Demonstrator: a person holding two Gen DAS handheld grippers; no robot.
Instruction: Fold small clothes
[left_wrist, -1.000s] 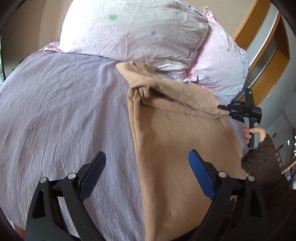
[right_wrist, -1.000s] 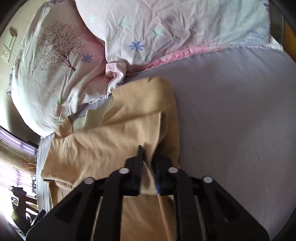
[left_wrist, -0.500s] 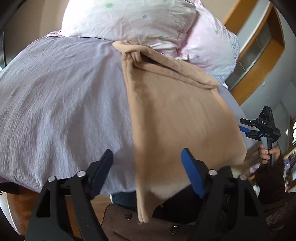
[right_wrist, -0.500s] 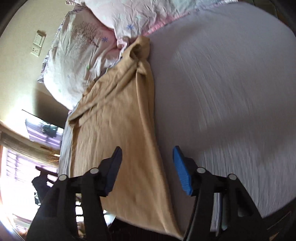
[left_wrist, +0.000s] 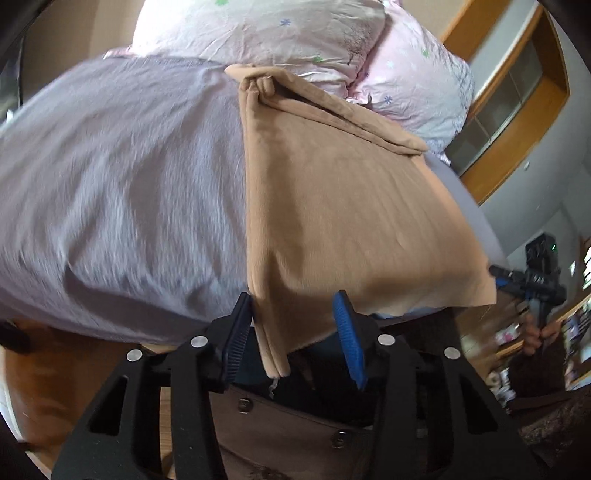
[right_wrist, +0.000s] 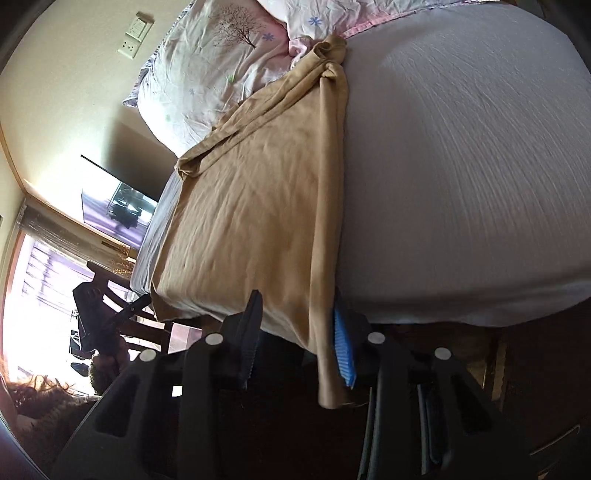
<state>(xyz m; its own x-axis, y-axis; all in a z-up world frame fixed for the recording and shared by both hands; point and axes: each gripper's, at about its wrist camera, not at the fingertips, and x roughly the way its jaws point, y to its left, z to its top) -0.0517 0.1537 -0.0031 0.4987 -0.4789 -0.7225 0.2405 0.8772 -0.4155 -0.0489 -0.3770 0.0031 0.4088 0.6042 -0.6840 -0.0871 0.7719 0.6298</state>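
Tan garment (left_wrist: 347, 221) hem hanging between both gaping tongs, left (left_wrist: 295, 336) and right (right_wrist: 299, 339).

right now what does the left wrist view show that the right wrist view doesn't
Only the left wrist view shows the wooden cabinet and the buttoned brown coat. Only the right wrist view shows the wall switch and bright window. Both show the tan garment hanging off the bed, the pillows, and an open claw at its hem.
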